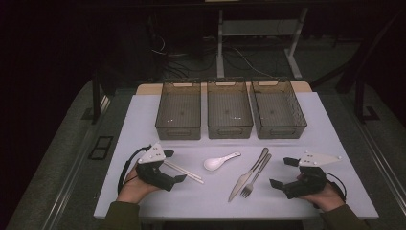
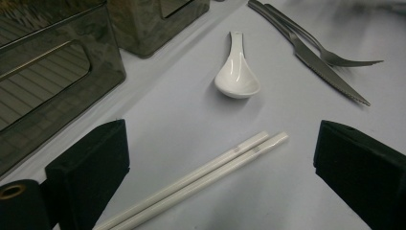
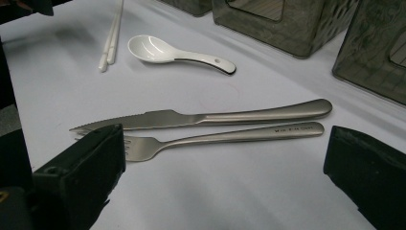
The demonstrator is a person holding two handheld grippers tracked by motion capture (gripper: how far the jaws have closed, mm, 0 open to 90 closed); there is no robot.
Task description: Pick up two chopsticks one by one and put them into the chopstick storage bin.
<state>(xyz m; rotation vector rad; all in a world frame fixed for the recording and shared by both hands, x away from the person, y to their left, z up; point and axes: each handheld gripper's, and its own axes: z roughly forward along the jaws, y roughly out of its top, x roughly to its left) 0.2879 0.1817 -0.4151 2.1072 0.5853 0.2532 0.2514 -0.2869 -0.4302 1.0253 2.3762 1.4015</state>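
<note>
Chopsticks (image 2: pixel 201 179) between wide left claw (image 2: pixel 220 163) jaws (untouched), spoon (image 2: pixel 237 72) beyond

A knife (image 3: pixel 201 116) lies just beyond the fork (image 3: pixel 225 136), parallel; spoon (image 3: pixel 179 53) and chopsticks (image 3: pixel 111 36) lie farther beyond the fork.

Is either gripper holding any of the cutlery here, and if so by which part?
Nothing is held. The left gripper is open beside the chopsticks; the right gripper is open near the fork and knife.
</note>
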